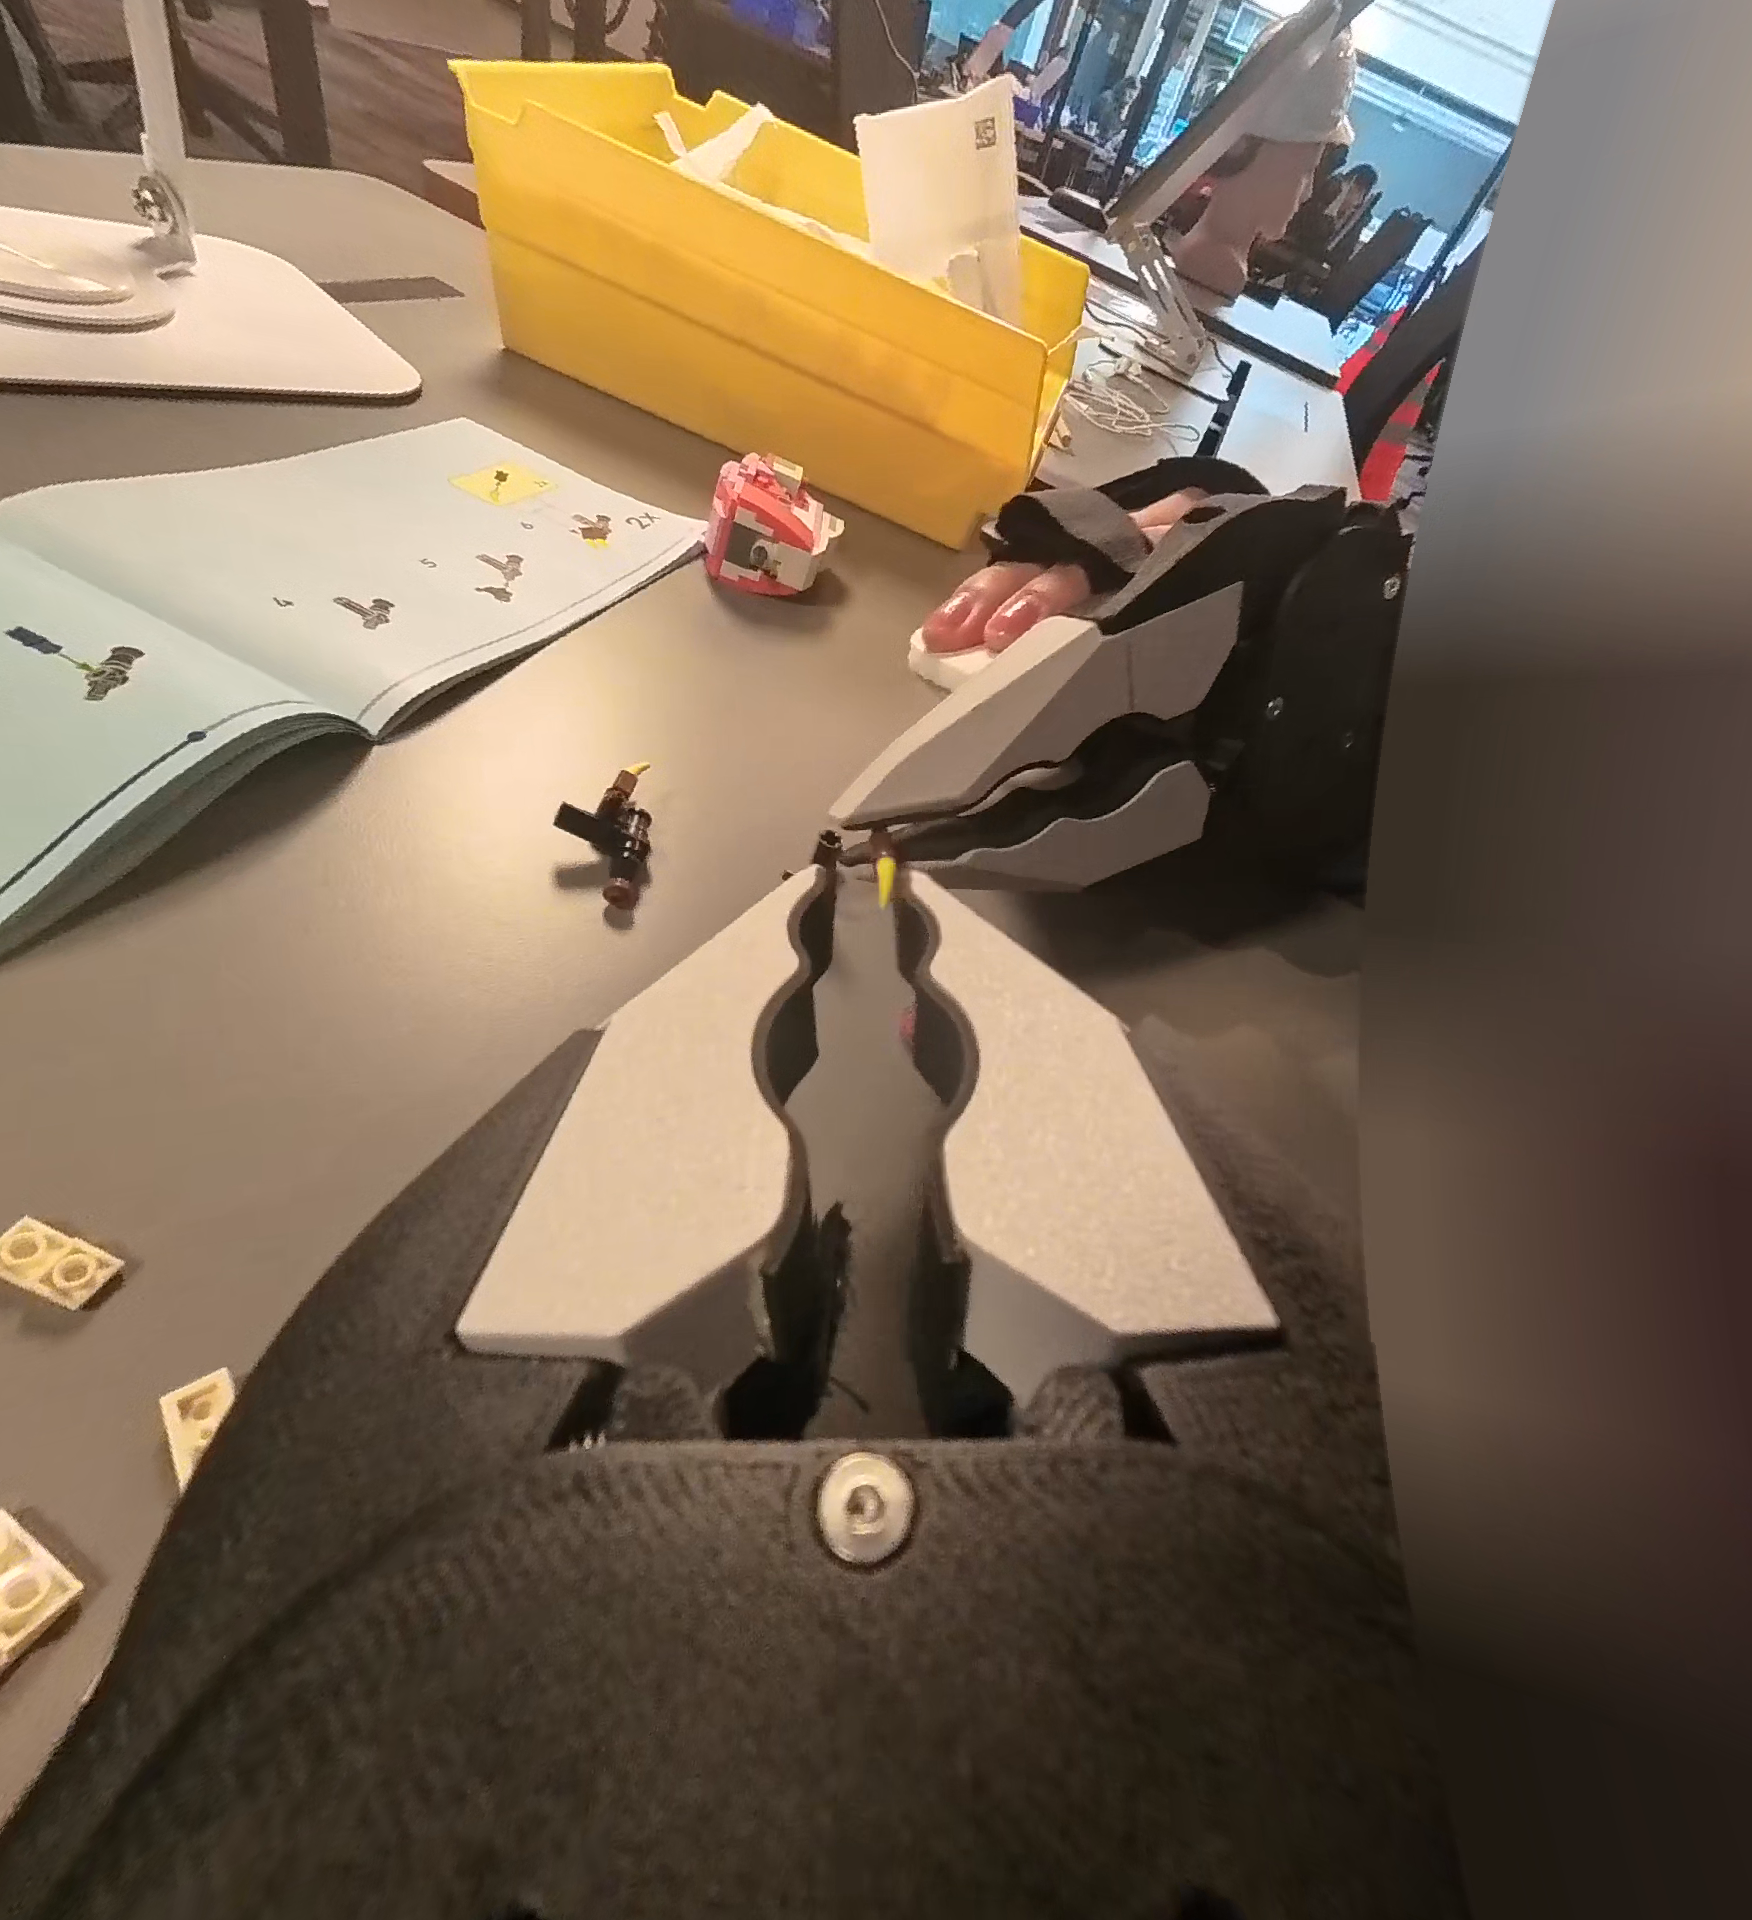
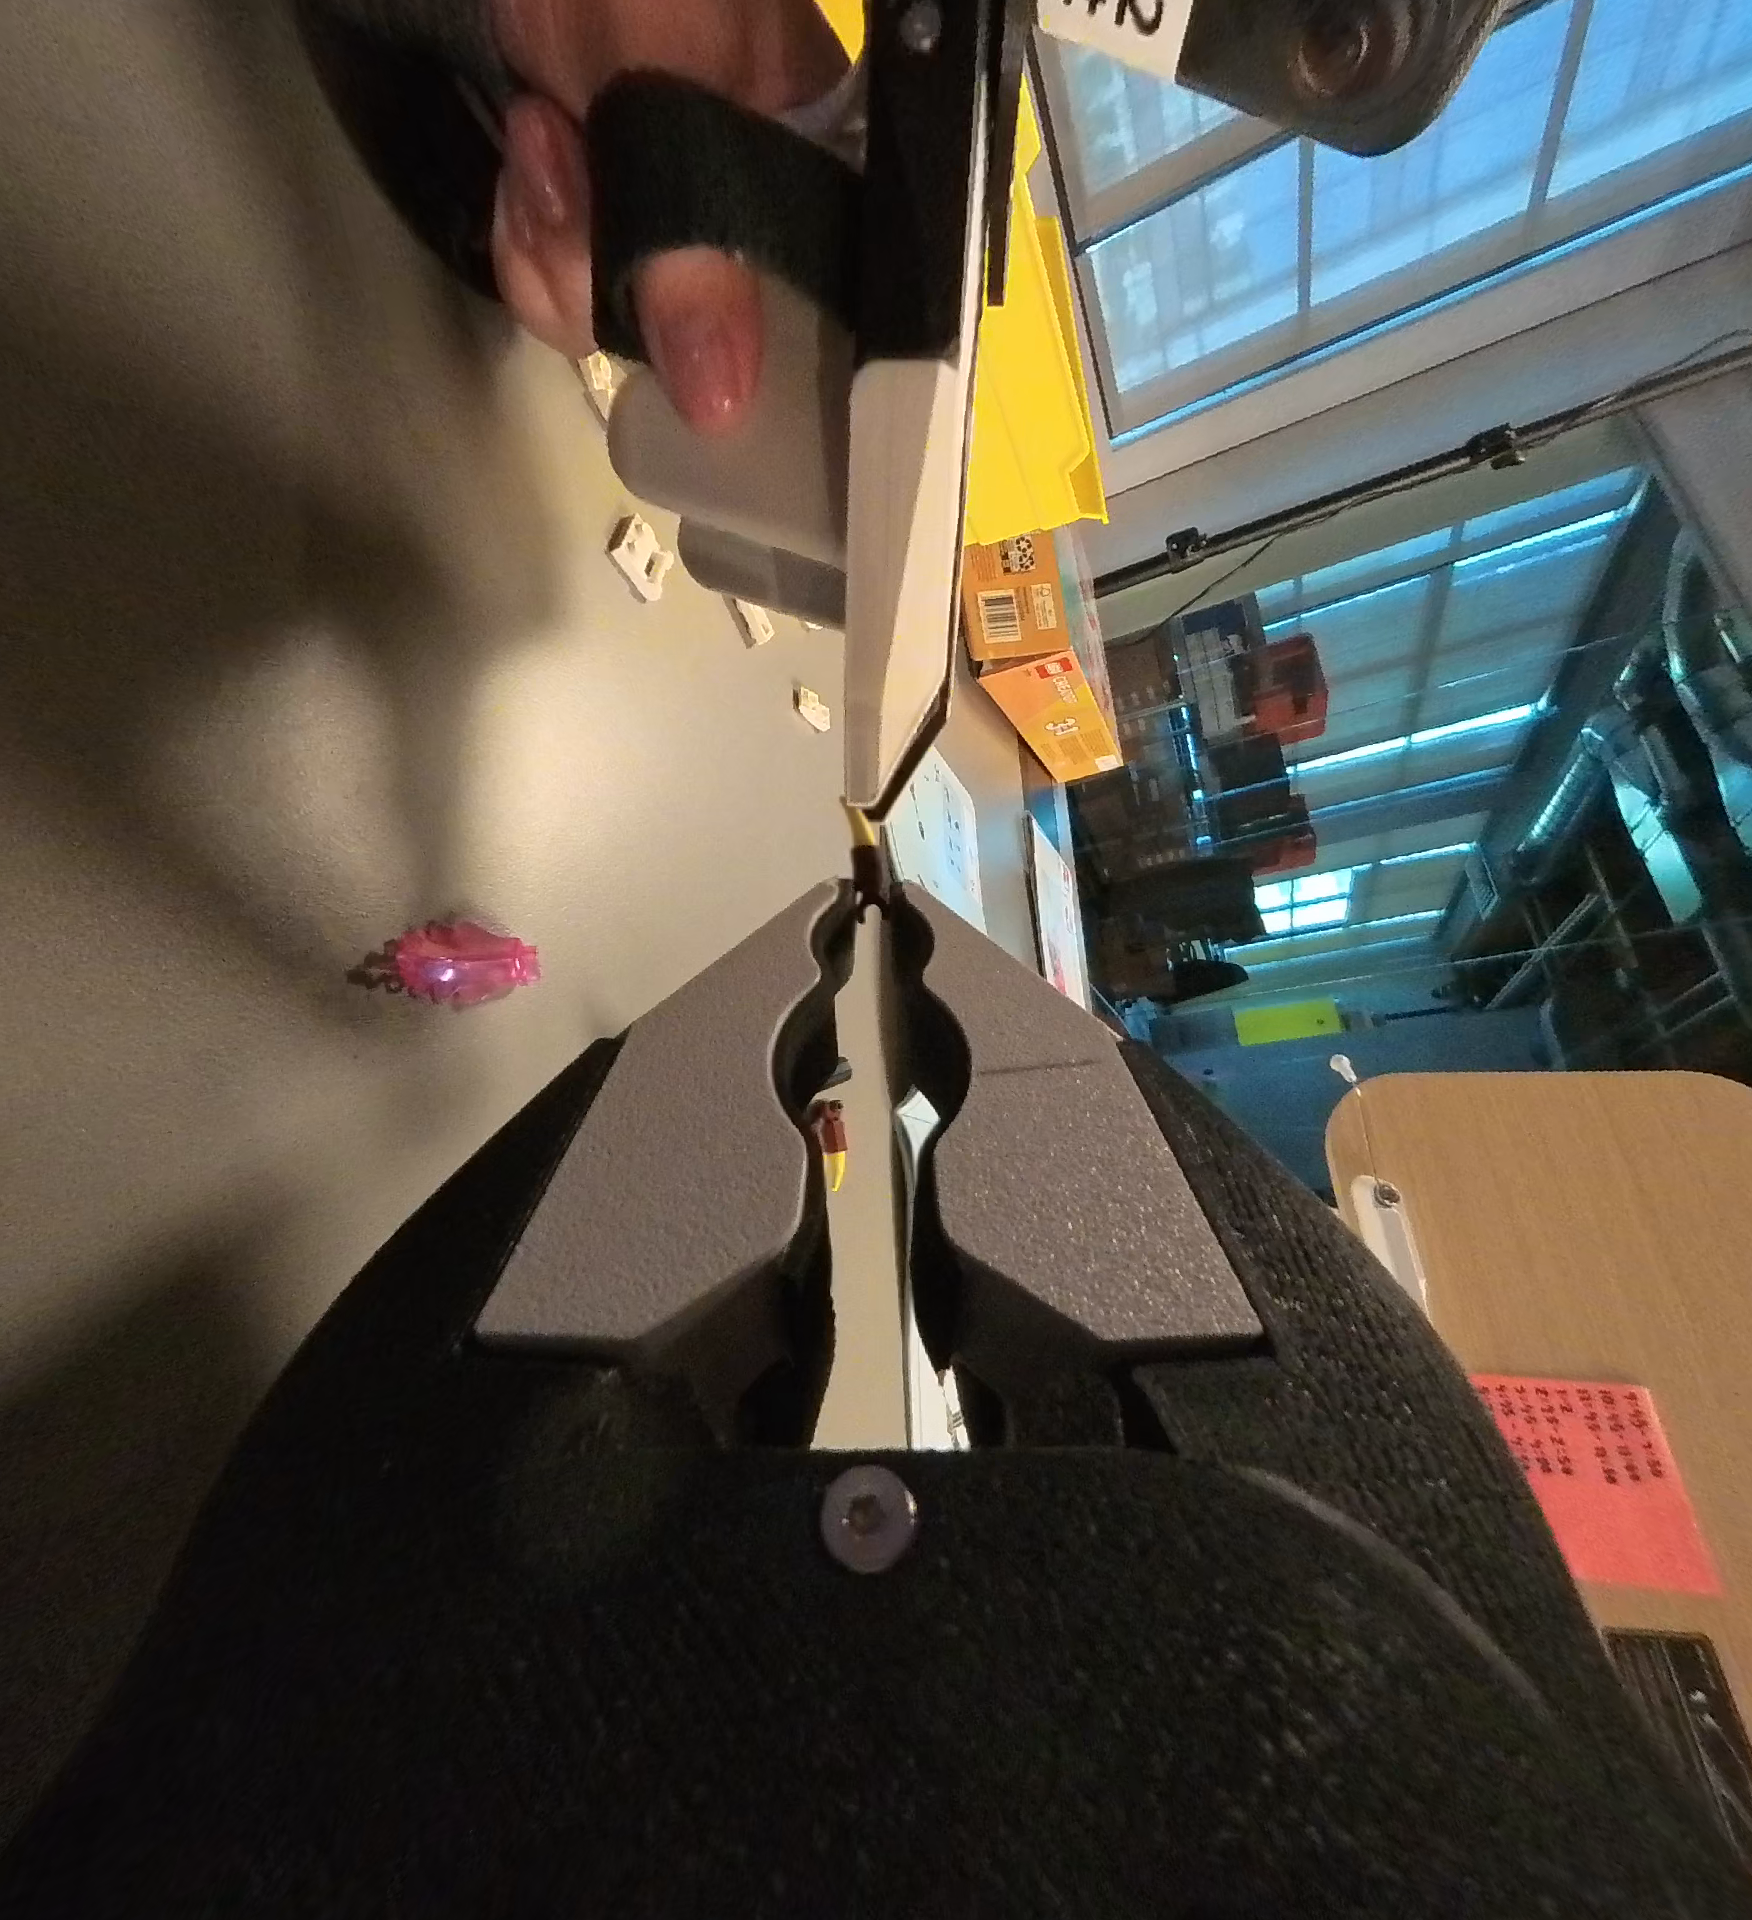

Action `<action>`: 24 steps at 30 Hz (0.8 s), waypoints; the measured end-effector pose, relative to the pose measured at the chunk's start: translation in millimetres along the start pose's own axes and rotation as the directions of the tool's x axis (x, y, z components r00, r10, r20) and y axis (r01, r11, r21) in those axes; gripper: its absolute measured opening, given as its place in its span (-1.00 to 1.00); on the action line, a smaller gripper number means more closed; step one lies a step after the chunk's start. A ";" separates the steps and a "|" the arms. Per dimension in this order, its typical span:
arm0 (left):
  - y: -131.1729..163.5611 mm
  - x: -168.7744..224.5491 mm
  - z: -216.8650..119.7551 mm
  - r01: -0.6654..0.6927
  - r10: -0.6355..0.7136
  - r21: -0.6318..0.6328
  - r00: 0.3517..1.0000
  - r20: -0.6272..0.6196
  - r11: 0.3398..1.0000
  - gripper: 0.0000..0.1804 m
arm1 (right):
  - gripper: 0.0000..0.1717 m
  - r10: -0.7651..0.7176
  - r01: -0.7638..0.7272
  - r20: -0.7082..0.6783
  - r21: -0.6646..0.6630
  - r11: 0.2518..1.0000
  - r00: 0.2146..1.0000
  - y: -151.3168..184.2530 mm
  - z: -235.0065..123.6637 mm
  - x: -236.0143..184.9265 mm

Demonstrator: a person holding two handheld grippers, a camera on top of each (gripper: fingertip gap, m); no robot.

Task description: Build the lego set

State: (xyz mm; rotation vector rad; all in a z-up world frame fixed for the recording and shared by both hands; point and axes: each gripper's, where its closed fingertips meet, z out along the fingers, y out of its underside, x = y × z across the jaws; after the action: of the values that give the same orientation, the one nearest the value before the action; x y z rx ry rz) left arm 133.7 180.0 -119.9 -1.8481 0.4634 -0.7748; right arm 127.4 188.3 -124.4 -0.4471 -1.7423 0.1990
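My two grippers meet tip to tip over the grey table. My left gripper is shut on a small black brick part at its fingertips. My right gripper comes in from the right, shut on a small brown piece with a yellow claw that touches the black part. In the right wrist view my right gripper pinches the dark piece. Its yellow claw reaches the left gripper's tip, seen edge-on above. A like assembly lies on the table to the left.
An open instruction booklet lies at left, a pink brick build behind it, and a yellow bin with papers farther back. Cream plates lie near left. A white stand base sits at far left. A clear pink piece lies on the table. The grippers are tip to tip, or close to it.
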 end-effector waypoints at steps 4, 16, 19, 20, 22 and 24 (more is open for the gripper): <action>1.3 1.3 1.3 -0.035 0.035 -0.011 0.999 0.015 0.999 -0.84 | -0.96 0.001 -0.001 -0.008 -0.003 1.000 1.000 0.9 -0.1 1.6; 2.9 2.1 2.5 -0.035 0.035 -0.023 0.999 0.009 0.999 -0.82 | -0.96 -0.001 0.001 -0.008 0.002 1.000 1.000 -0.2 -0.2 1.8; 3.1 1.9 2.7 -0.033 0.033 -0.025 0.999 0.009 0.999 -0.82 | -0.96 -0.001 0.001 -0.007 0.003 1.000 1.000 -0.3 -0.1 1.6; 3.1 1.9 2.6 -0.031 0.031 -0.025 0.999 0.009 0.999 -0.82 | -0.96 -0.001 0.001 -0.006 0.004 1.000 1.000 -0.4 -0.1 1.6; 2.7 1.7 2.3 -0.027 0.028 -0.022 1.000 0.008 0.999 -0.82 | -0.96 -0.002 0.002 -0.007 0.005 1.000 1.000 -0.8 -0.2 1.9; 2.4 1.5 2.1 -0.025 0.025 -0.020 1.000 0.007 1.000 -0.81 | -0.96 -0.001 0.001 -0.007 0.007 1.000 1.000 -1.0 -0.2 1.9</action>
State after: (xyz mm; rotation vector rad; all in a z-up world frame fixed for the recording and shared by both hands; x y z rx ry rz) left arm 136.4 179.5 -122.2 -1.8593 0.4901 -0.7494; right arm 127.2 188.1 -122.3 -0.4415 -1.7346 0.2023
